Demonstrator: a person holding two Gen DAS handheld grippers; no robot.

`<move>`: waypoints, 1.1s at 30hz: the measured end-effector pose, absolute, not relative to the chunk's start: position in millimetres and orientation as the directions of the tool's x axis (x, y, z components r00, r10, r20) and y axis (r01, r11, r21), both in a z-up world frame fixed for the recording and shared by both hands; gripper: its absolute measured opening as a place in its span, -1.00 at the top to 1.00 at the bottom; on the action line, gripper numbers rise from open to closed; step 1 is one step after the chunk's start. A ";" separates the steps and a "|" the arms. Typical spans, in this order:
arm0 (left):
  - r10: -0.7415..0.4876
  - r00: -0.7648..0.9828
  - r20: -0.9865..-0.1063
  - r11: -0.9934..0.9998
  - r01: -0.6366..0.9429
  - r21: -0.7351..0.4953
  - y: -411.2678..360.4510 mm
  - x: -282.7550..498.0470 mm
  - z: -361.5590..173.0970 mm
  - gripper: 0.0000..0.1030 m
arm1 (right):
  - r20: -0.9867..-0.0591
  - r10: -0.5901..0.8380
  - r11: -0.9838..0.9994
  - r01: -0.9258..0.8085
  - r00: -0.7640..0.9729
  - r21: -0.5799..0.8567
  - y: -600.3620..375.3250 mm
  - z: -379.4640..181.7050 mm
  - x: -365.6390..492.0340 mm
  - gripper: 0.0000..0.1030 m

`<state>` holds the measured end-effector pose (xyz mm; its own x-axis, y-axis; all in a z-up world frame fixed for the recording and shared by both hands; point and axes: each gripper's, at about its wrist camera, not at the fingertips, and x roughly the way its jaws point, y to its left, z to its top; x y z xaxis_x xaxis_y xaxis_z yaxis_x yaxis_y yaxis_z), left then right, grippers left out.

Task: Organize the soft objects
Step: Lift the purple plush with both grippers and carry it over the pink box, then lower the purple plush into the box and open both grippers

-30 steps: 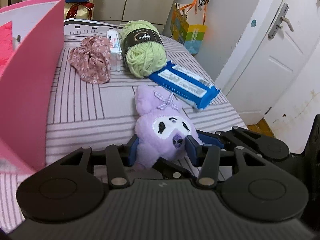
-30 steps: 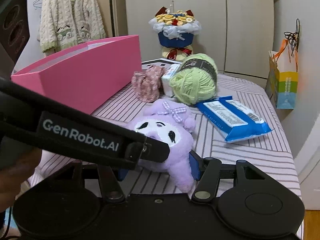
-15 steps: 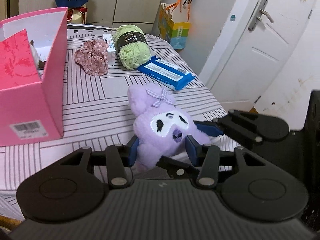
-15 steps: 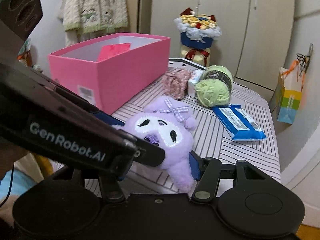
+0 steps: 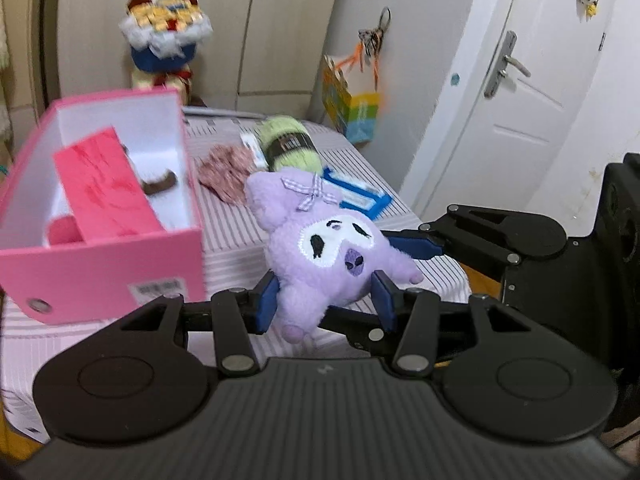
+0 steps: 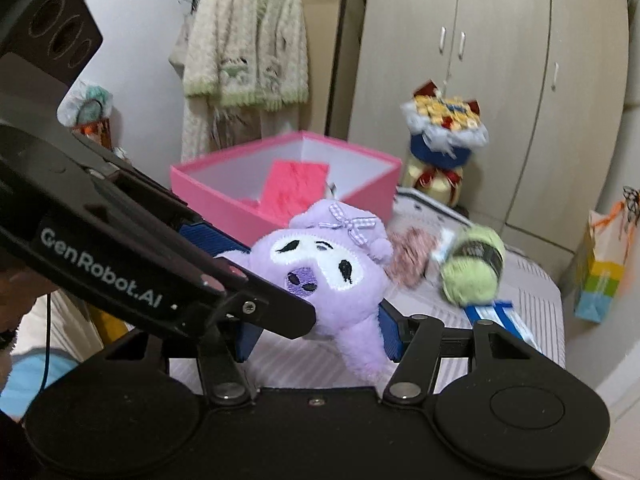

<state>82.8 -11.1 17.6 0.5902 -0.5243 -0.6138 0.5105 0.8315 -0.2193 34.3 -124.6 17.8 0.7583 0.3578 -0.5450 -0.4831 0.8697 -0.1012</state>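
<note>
Purple plush toy (image 5: 324,248), white-faced with a checked bow, clamped from two sides and held in the air above the striped bench (image 5: 236,236). Left hand-held gripper (image 5: 326,302) closed on the lower body, blue pads (image 5: 267,300) pressed into the fur on both flanks. Right hand-held gripper (image 6: 316,332) likewise closed on the toy, one blue pad (image 6: 390,330) against its side, the other pad mostly hidden behind the left tool's black arm crossing that view. Seen from the left wrist, right tool's blue finger (image 5: 416,245) reaching in from the right and touching the plush by its ear.

Pink box (image 5: 100,268) open-topped on the bench, just left of the toy, white inside, holding a pink-red sheet (image 5: 104,190) propped at a tilt and something dark and curved, too blurred to identify. Behind the toy on the bench: pink floral fabric piece (image 5: 224,172), ball of green yarn (image 5: 290,148) with a dark label, blue packet (image 5: 360,196) partly covered by the plush. Bouquet (image 5: 164,36) beyond the box near the cupboards, colourful gift bag (image 5: 352,108) hanging on the wall, knit cardigan (image 6: 244,56) on a hanger.
</note>
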 end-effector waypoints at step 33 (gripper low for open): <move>-0.422 0.653 -0.629 0.906 0.321 -0.274 80.1 282.7 18.5 0.06 | -0.603 0.366 0.905 -0.423 0.709 0.052 -33.8 6.5 243.7 -0.24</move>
